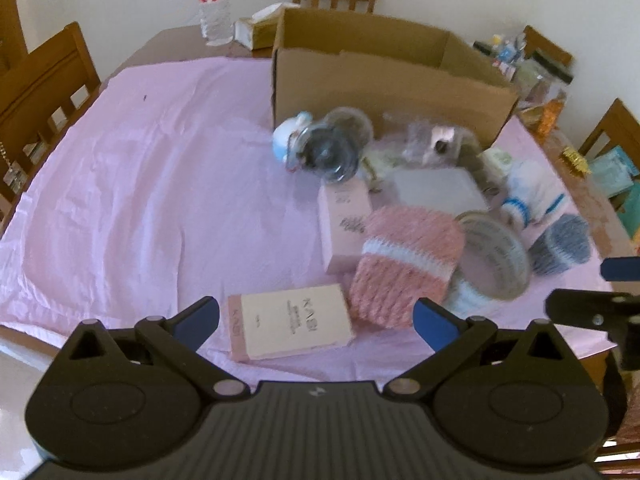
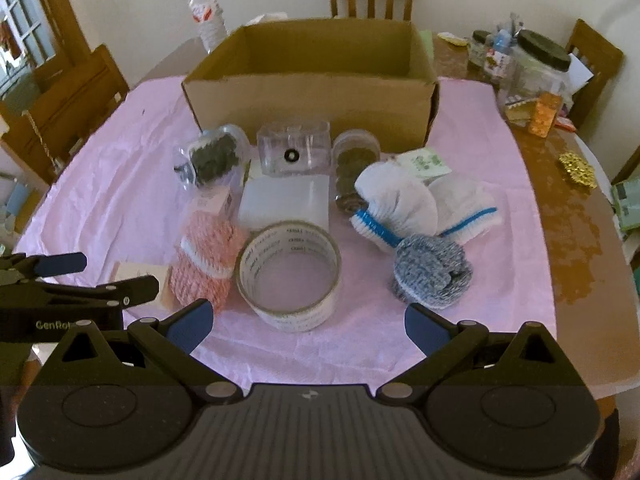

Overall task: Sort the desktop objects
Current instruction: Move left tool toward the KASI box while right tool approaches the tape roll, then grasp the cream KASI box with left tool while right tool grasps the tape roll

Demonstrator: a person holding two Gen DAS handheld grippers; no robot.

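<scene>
Two hand-held grippers, left hand-held gripper [image 1: 316,322] and right hand-held gripper [image 2: 308,326], hover spread wide and empty above the pink-clothed counter [image 2: 500,184], where tape roll [image 2: 289,276], knitted pouch [image 1: 404,268] and boxes lie before the cardboard box [image 2: 312,92].

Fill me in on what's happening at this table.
A person holds a gripper in each hand over a table with a pink cloth, sorting a pile of small things. Both the left gripper and the right gripper are open and empty. The cardboard box at the back looks empty from here. In front of it lie a tape roll, a pink knitted piece, white socks, a grey knitted bundle and a pink box. Nothing is picked up yet.
</scene>
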